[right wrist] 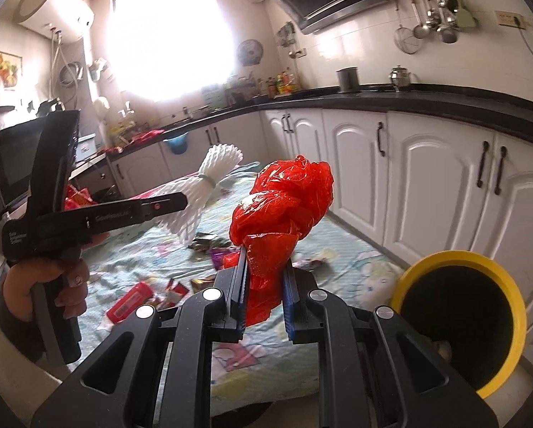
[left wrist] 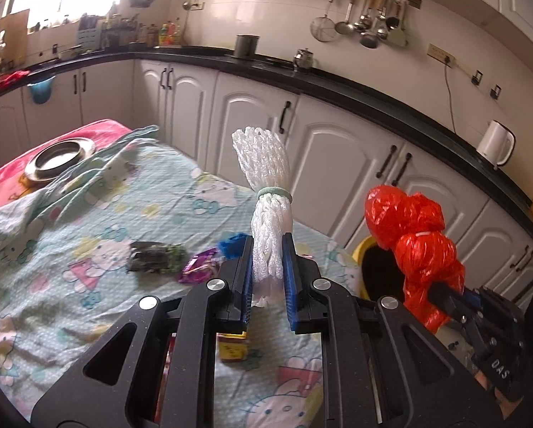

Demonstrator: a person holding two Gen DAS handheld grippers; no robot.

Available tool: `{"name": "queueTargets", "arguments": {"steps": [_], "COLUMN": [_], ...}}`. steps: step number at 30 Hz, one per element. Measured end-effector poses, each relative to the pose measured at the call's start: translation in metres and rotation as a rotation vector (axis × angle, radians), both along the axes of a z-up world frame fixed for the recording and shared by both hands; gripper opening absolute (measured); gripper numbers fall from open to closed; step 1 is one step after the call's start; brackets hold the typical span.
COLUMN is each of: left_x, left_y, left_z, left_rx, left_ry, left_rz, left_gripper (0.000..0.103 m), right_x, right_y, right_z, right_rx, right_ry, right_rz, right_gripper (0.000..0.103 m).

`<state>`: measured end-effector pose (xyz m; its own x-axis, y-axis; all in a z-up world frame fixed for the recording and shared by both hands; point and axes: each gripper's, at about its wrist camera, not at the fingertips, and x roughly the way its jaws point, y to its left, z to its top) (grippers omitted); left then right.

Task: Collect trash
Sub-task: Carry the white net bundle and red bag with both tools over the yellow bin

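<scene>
Kitchen desk's right edge had the yellow-rimmed black bin [right wrist: 459, 324]; right tongs [right wrist: 264, 278] gripped a crumpled red plastic bag [right wrist: 284, 207], left tongs [left wrist: 268, 267] clamped white foam netting [left wrist: 266, 185]. Best release directly above the opening.

The white foam netting [left wrist: 268, 192] looks soft, matt and meshed, cinched by a pale elastic band [left wrist: 274, 191]. The red plastic bag [right wrist: 284, 207] is thin, glossy and crinkled. At 4 o'clock from it, the yellow bin [right wrist: 462, 321] is smooth plastic. The printed cloth [left wrist: 88, 228] lies matt and wrinkled.
</scene>
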<state>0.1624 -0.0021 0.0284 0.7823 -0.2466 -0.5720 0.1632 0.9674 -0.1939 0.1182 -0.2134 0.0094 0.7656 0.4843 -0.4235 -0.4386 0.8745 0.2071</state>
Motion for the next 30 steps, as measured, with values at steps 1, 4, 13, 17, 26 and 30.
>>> {"name": "queueTargets", "arguments": {"steps": [1, 4, 13, 17, 26, 30], "left_x": [0.0, 0.001, 0.001, 0.003, 0.003, 0.004], "left_y": [-0.003, -0.016, -0.047, -0.063, -0.096, -0.112], "left_z": [0.0, 0.0, 0.001, 0.0, -0.006, -0.01], "left_rx": [0.002, 0.008, 0.028, 0.037, 0.057, 0.067], "left_ry": [-0.001, -0.003, -0.01, -0.009, -0.005, 0.002], "left_rz": [-0.006, -0.029, -0.092, -0.125, -0.19, -0.221], "left_gripper": [0.009, 0.009, 0.009, 0.009, 0.01, 0.009], "right_x": [0.0, 0.001, -0.001, -0.003, -0.002, -0.001], "right_y": [-0.004, -0.018, -0.057, -0.072, -0.106, -0.118], "right_z": [0.0, 0.002, 0.002, 0.002, -0.003, -0.007], "right_rx": [0.0, 0.004, 0.014, 0.021, 0.027, 0.028], "right_ry": [-0.002, -0.006, -0.015, -0.014, -0.007, 0.0], "right_rz": [-0.009, -0.038, -0.125, -0.157, -0.221, -0.25], "right_gripper": [0.015, 0.015, 0.015, 0.015, 0.015, 0.015]}}
